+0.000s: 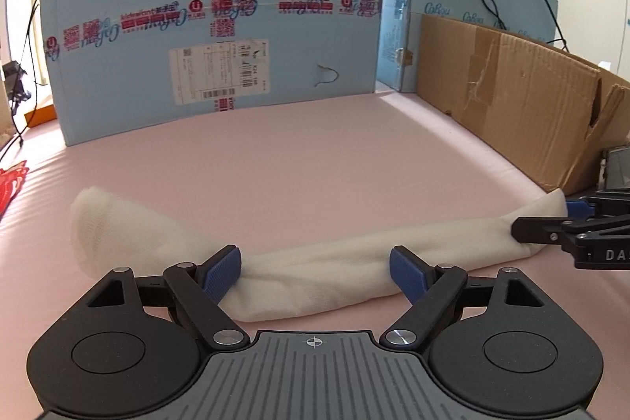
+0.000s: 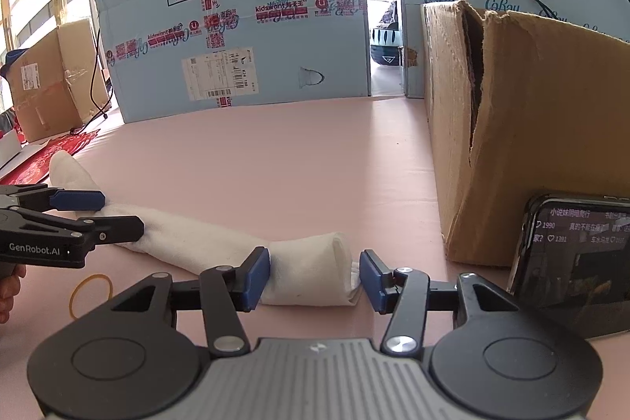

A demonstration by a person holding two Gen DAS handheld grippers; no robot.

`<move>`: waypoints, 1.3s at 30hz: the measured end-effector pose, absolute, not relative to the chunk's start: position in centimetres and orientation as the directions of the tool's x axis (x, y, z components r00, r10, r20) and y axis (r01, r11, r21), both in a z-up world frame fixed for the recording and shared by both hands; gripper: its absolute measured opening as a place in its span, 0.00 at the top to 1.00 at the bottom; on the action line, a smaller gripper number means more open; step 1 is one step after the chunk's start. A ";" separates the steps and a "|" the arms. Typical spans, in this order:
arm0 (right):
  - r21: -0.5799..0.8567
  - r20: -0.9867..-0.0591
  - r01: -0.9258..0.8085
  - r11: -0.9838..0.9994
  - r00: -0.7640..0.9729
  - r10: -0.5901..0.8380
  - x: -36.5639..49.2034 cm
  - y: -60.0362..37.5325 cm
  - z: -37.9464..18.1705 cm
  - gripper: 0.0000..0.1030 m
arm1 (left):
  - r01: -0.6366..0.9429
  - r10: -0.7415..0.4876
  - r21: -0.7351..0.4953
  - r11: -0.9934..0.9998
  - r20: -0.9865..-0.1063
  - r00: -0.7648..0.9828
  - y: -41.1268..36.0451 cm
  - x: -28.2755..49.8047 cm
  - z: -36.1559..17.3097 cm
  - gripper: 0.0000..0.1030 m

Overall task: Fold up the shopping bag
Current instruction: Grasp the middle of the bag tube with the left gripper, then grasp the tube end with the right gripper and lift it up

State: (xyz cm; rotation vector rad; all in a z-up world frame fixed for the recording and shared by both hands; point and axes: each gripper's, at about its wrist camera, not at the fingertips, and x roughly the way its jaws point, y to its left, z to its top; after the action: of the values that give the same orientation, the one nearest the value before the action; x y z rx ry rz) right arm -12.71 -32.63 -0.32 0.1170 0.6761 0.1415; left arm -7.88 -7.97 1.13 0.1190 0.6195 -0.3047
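I see the rolled white shopping bag (image 1: 315, 282) lying before the brown box (image 1: 512, 113), my left gripper (image 1: 315, 276) spread astride it, right gripper (image 2: 315, 276) loosened around its end; I'd close squarely, mid-roll

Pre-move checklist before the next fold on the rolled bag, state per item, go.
1. Left gripper astride the white rolled bag, jaws wide: ok.
2. Left pads pressing the cloth: not ok, only the left pad touches.
3. Right gripper at the roll's open end, a gap at its right pad: not ok for a grip.
4. Bag flat on the pink mat: ok.
5. Rubber band lies apart from the bag: ok.
6. Phone close beside the right gripper: cannot tell if it will clear.
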 end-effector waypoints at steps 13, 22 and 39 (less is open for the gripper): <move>0.309 -0.615 -0.003 0.951 0.762 0.203 -14.5 -34.4 0.0 0.38 | 0.292 -0.163 0.132 0.947 -0.585 0.794 -9.2 -8.1 0.8 0.03; 0.608 -0.543 0.009 0.794 0.735 0.407 -15.3 -36.7 -0.7 0.33 | 0.300 -0.194 0.081 0.951 -0.600 0.776 -8.8 -7.8 0.6 0.02; 0.459 -0.534 -0.124 0.880 0.753 0.385 -10.6 -28.6 -0.7 0.55 | 0.308 -0.218 0.046 0.950 -0.609 0.763 -8.8 -7.6 0.3 0.00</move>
State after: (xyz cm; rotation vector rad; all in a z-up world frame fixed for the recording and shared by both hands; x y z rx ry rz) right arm -10.59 -28.57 -0.69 0.4162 0.6642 0.2865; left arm -7.57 -8.77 0.34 0.1467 0.6423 -0.2869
